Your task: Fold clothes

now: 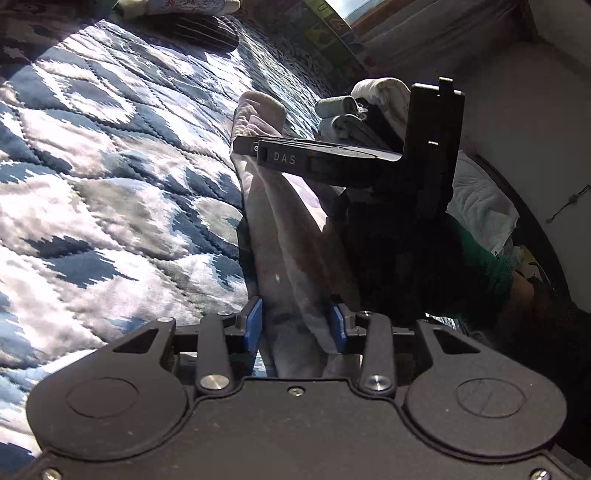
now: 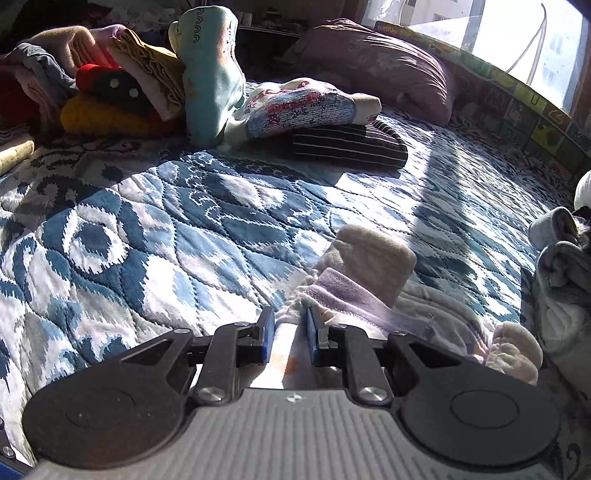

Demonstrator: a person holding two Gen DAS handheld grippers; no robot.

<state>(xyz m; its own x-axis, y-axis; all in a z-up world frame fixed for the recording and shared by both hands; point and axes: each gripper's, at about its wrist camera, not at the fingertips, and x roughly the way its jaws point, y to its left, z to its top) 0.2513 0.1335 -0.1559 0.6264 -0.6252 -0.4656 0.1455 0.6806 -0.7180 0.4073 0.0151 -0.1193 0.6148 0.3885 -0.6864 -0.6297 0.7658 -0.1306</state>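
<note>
A: What's hard to make out?

B: The pale garment (image 1: 280, 236) runs under both gripper bodies, so its shape stays unclear.

A: Any writing?

B: "DAS" on the right gripper (image 1: 255, 147).

A: Fingers?

B: The left gripper (image 1: 295, 328) and the right gripper both clamp the garment, which lies on the blue-and-white quilt (image 2: 147, 236) covering the bed, near the striped cushion (image 2: 347, 146).

— Light source? 
— Strong daylight is admitted through the window (image 2: 517, 33), which is blown out to white glare.

— Shadows? 
— Hard bands are cast across the quilt (image 2: 184, 221); the clothes pile (image 2: 110, 85) is left dim. In the left view, the quilt (image 1: 110, 184) is overexposed in patches.

— Distortion? 
— Fisheye bending is seen at all edges; near cloth is softened.
</note>
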